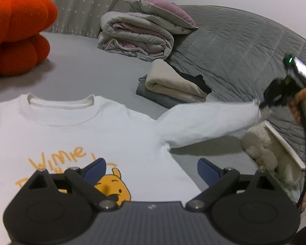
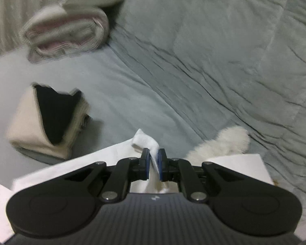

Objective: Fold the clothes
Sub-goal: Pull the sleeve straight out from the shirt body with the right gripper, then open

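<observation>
From the left wrist we look forward and somewhat downward along the left hand-held gripper (image 1: 152,170), close over the chest of the white sweatshirt (image 1: 75,130) spread on the bed (image 1: 87,69). Far right in this view we see the right hand-held gripper (image 1: 262,104) from the side.

From the right wrist we look more steeply down along the right hand-held gripper (image 2: 153,159), very near the sleeve cuff (image 2: 145,140).

Both views share the folded beige stack (image 1: 173,83) (image 2: 28,126), the rolled quilt (image 1: 136,34) (image 2: 67,30), the grey coverlet (image 1: 234,47) (image 2: 214,51) and the fluffy white toy (image 1: 261,145) (image 2: 224,140).
</observation>
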The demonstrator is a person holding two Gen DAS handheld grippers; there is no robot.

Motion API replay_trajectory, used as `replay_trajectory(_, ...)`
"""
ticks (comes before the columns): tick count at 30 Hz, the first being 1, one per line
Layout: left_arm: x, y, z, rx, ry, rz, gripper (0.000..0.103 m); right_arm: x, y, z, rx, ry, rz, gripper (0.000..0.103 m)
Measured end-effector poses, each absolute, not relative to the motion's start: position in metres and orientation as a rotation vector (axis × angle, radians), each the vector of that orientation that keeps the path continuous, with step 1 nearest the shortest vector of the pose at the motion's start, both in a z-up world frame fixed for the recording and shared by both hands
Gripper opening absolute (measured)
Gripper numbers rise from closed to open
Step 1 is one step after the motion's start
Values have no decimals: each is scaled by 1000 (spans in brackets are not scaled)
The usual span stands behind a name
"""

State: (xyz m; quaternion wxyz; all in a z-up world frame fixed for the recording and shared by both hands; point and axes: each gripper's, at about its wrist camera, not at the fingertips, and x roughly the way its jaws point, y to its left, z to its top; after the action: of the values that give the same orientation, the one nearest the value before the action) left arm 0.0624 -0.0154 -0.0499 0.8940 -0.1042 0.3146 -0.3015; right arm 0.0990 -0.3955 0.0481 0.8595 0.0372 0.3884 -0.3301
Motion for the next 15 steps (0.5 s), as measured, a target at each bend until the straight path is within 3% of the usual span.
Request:
replay_trajectory(11, 71, -8, -56, -256, 695, -593, 96, 120, -401, -48, -97, 1091, -761, 9)
replay_trajectory(12, 71, -7, -55, -260, 692, -590, 96, 119, -402, -51, -99, 1085, -763, 17)
replay_trajectory(14, 71, -5, -54, -265, 687, -583, 96, 118, -403, -51, -110, 1066, -767, 23)
replay_trajectory(15, 72, -5, -53, -267, 684, -579, 96, 118, -403, -50, -119, 1057, -769, 32)
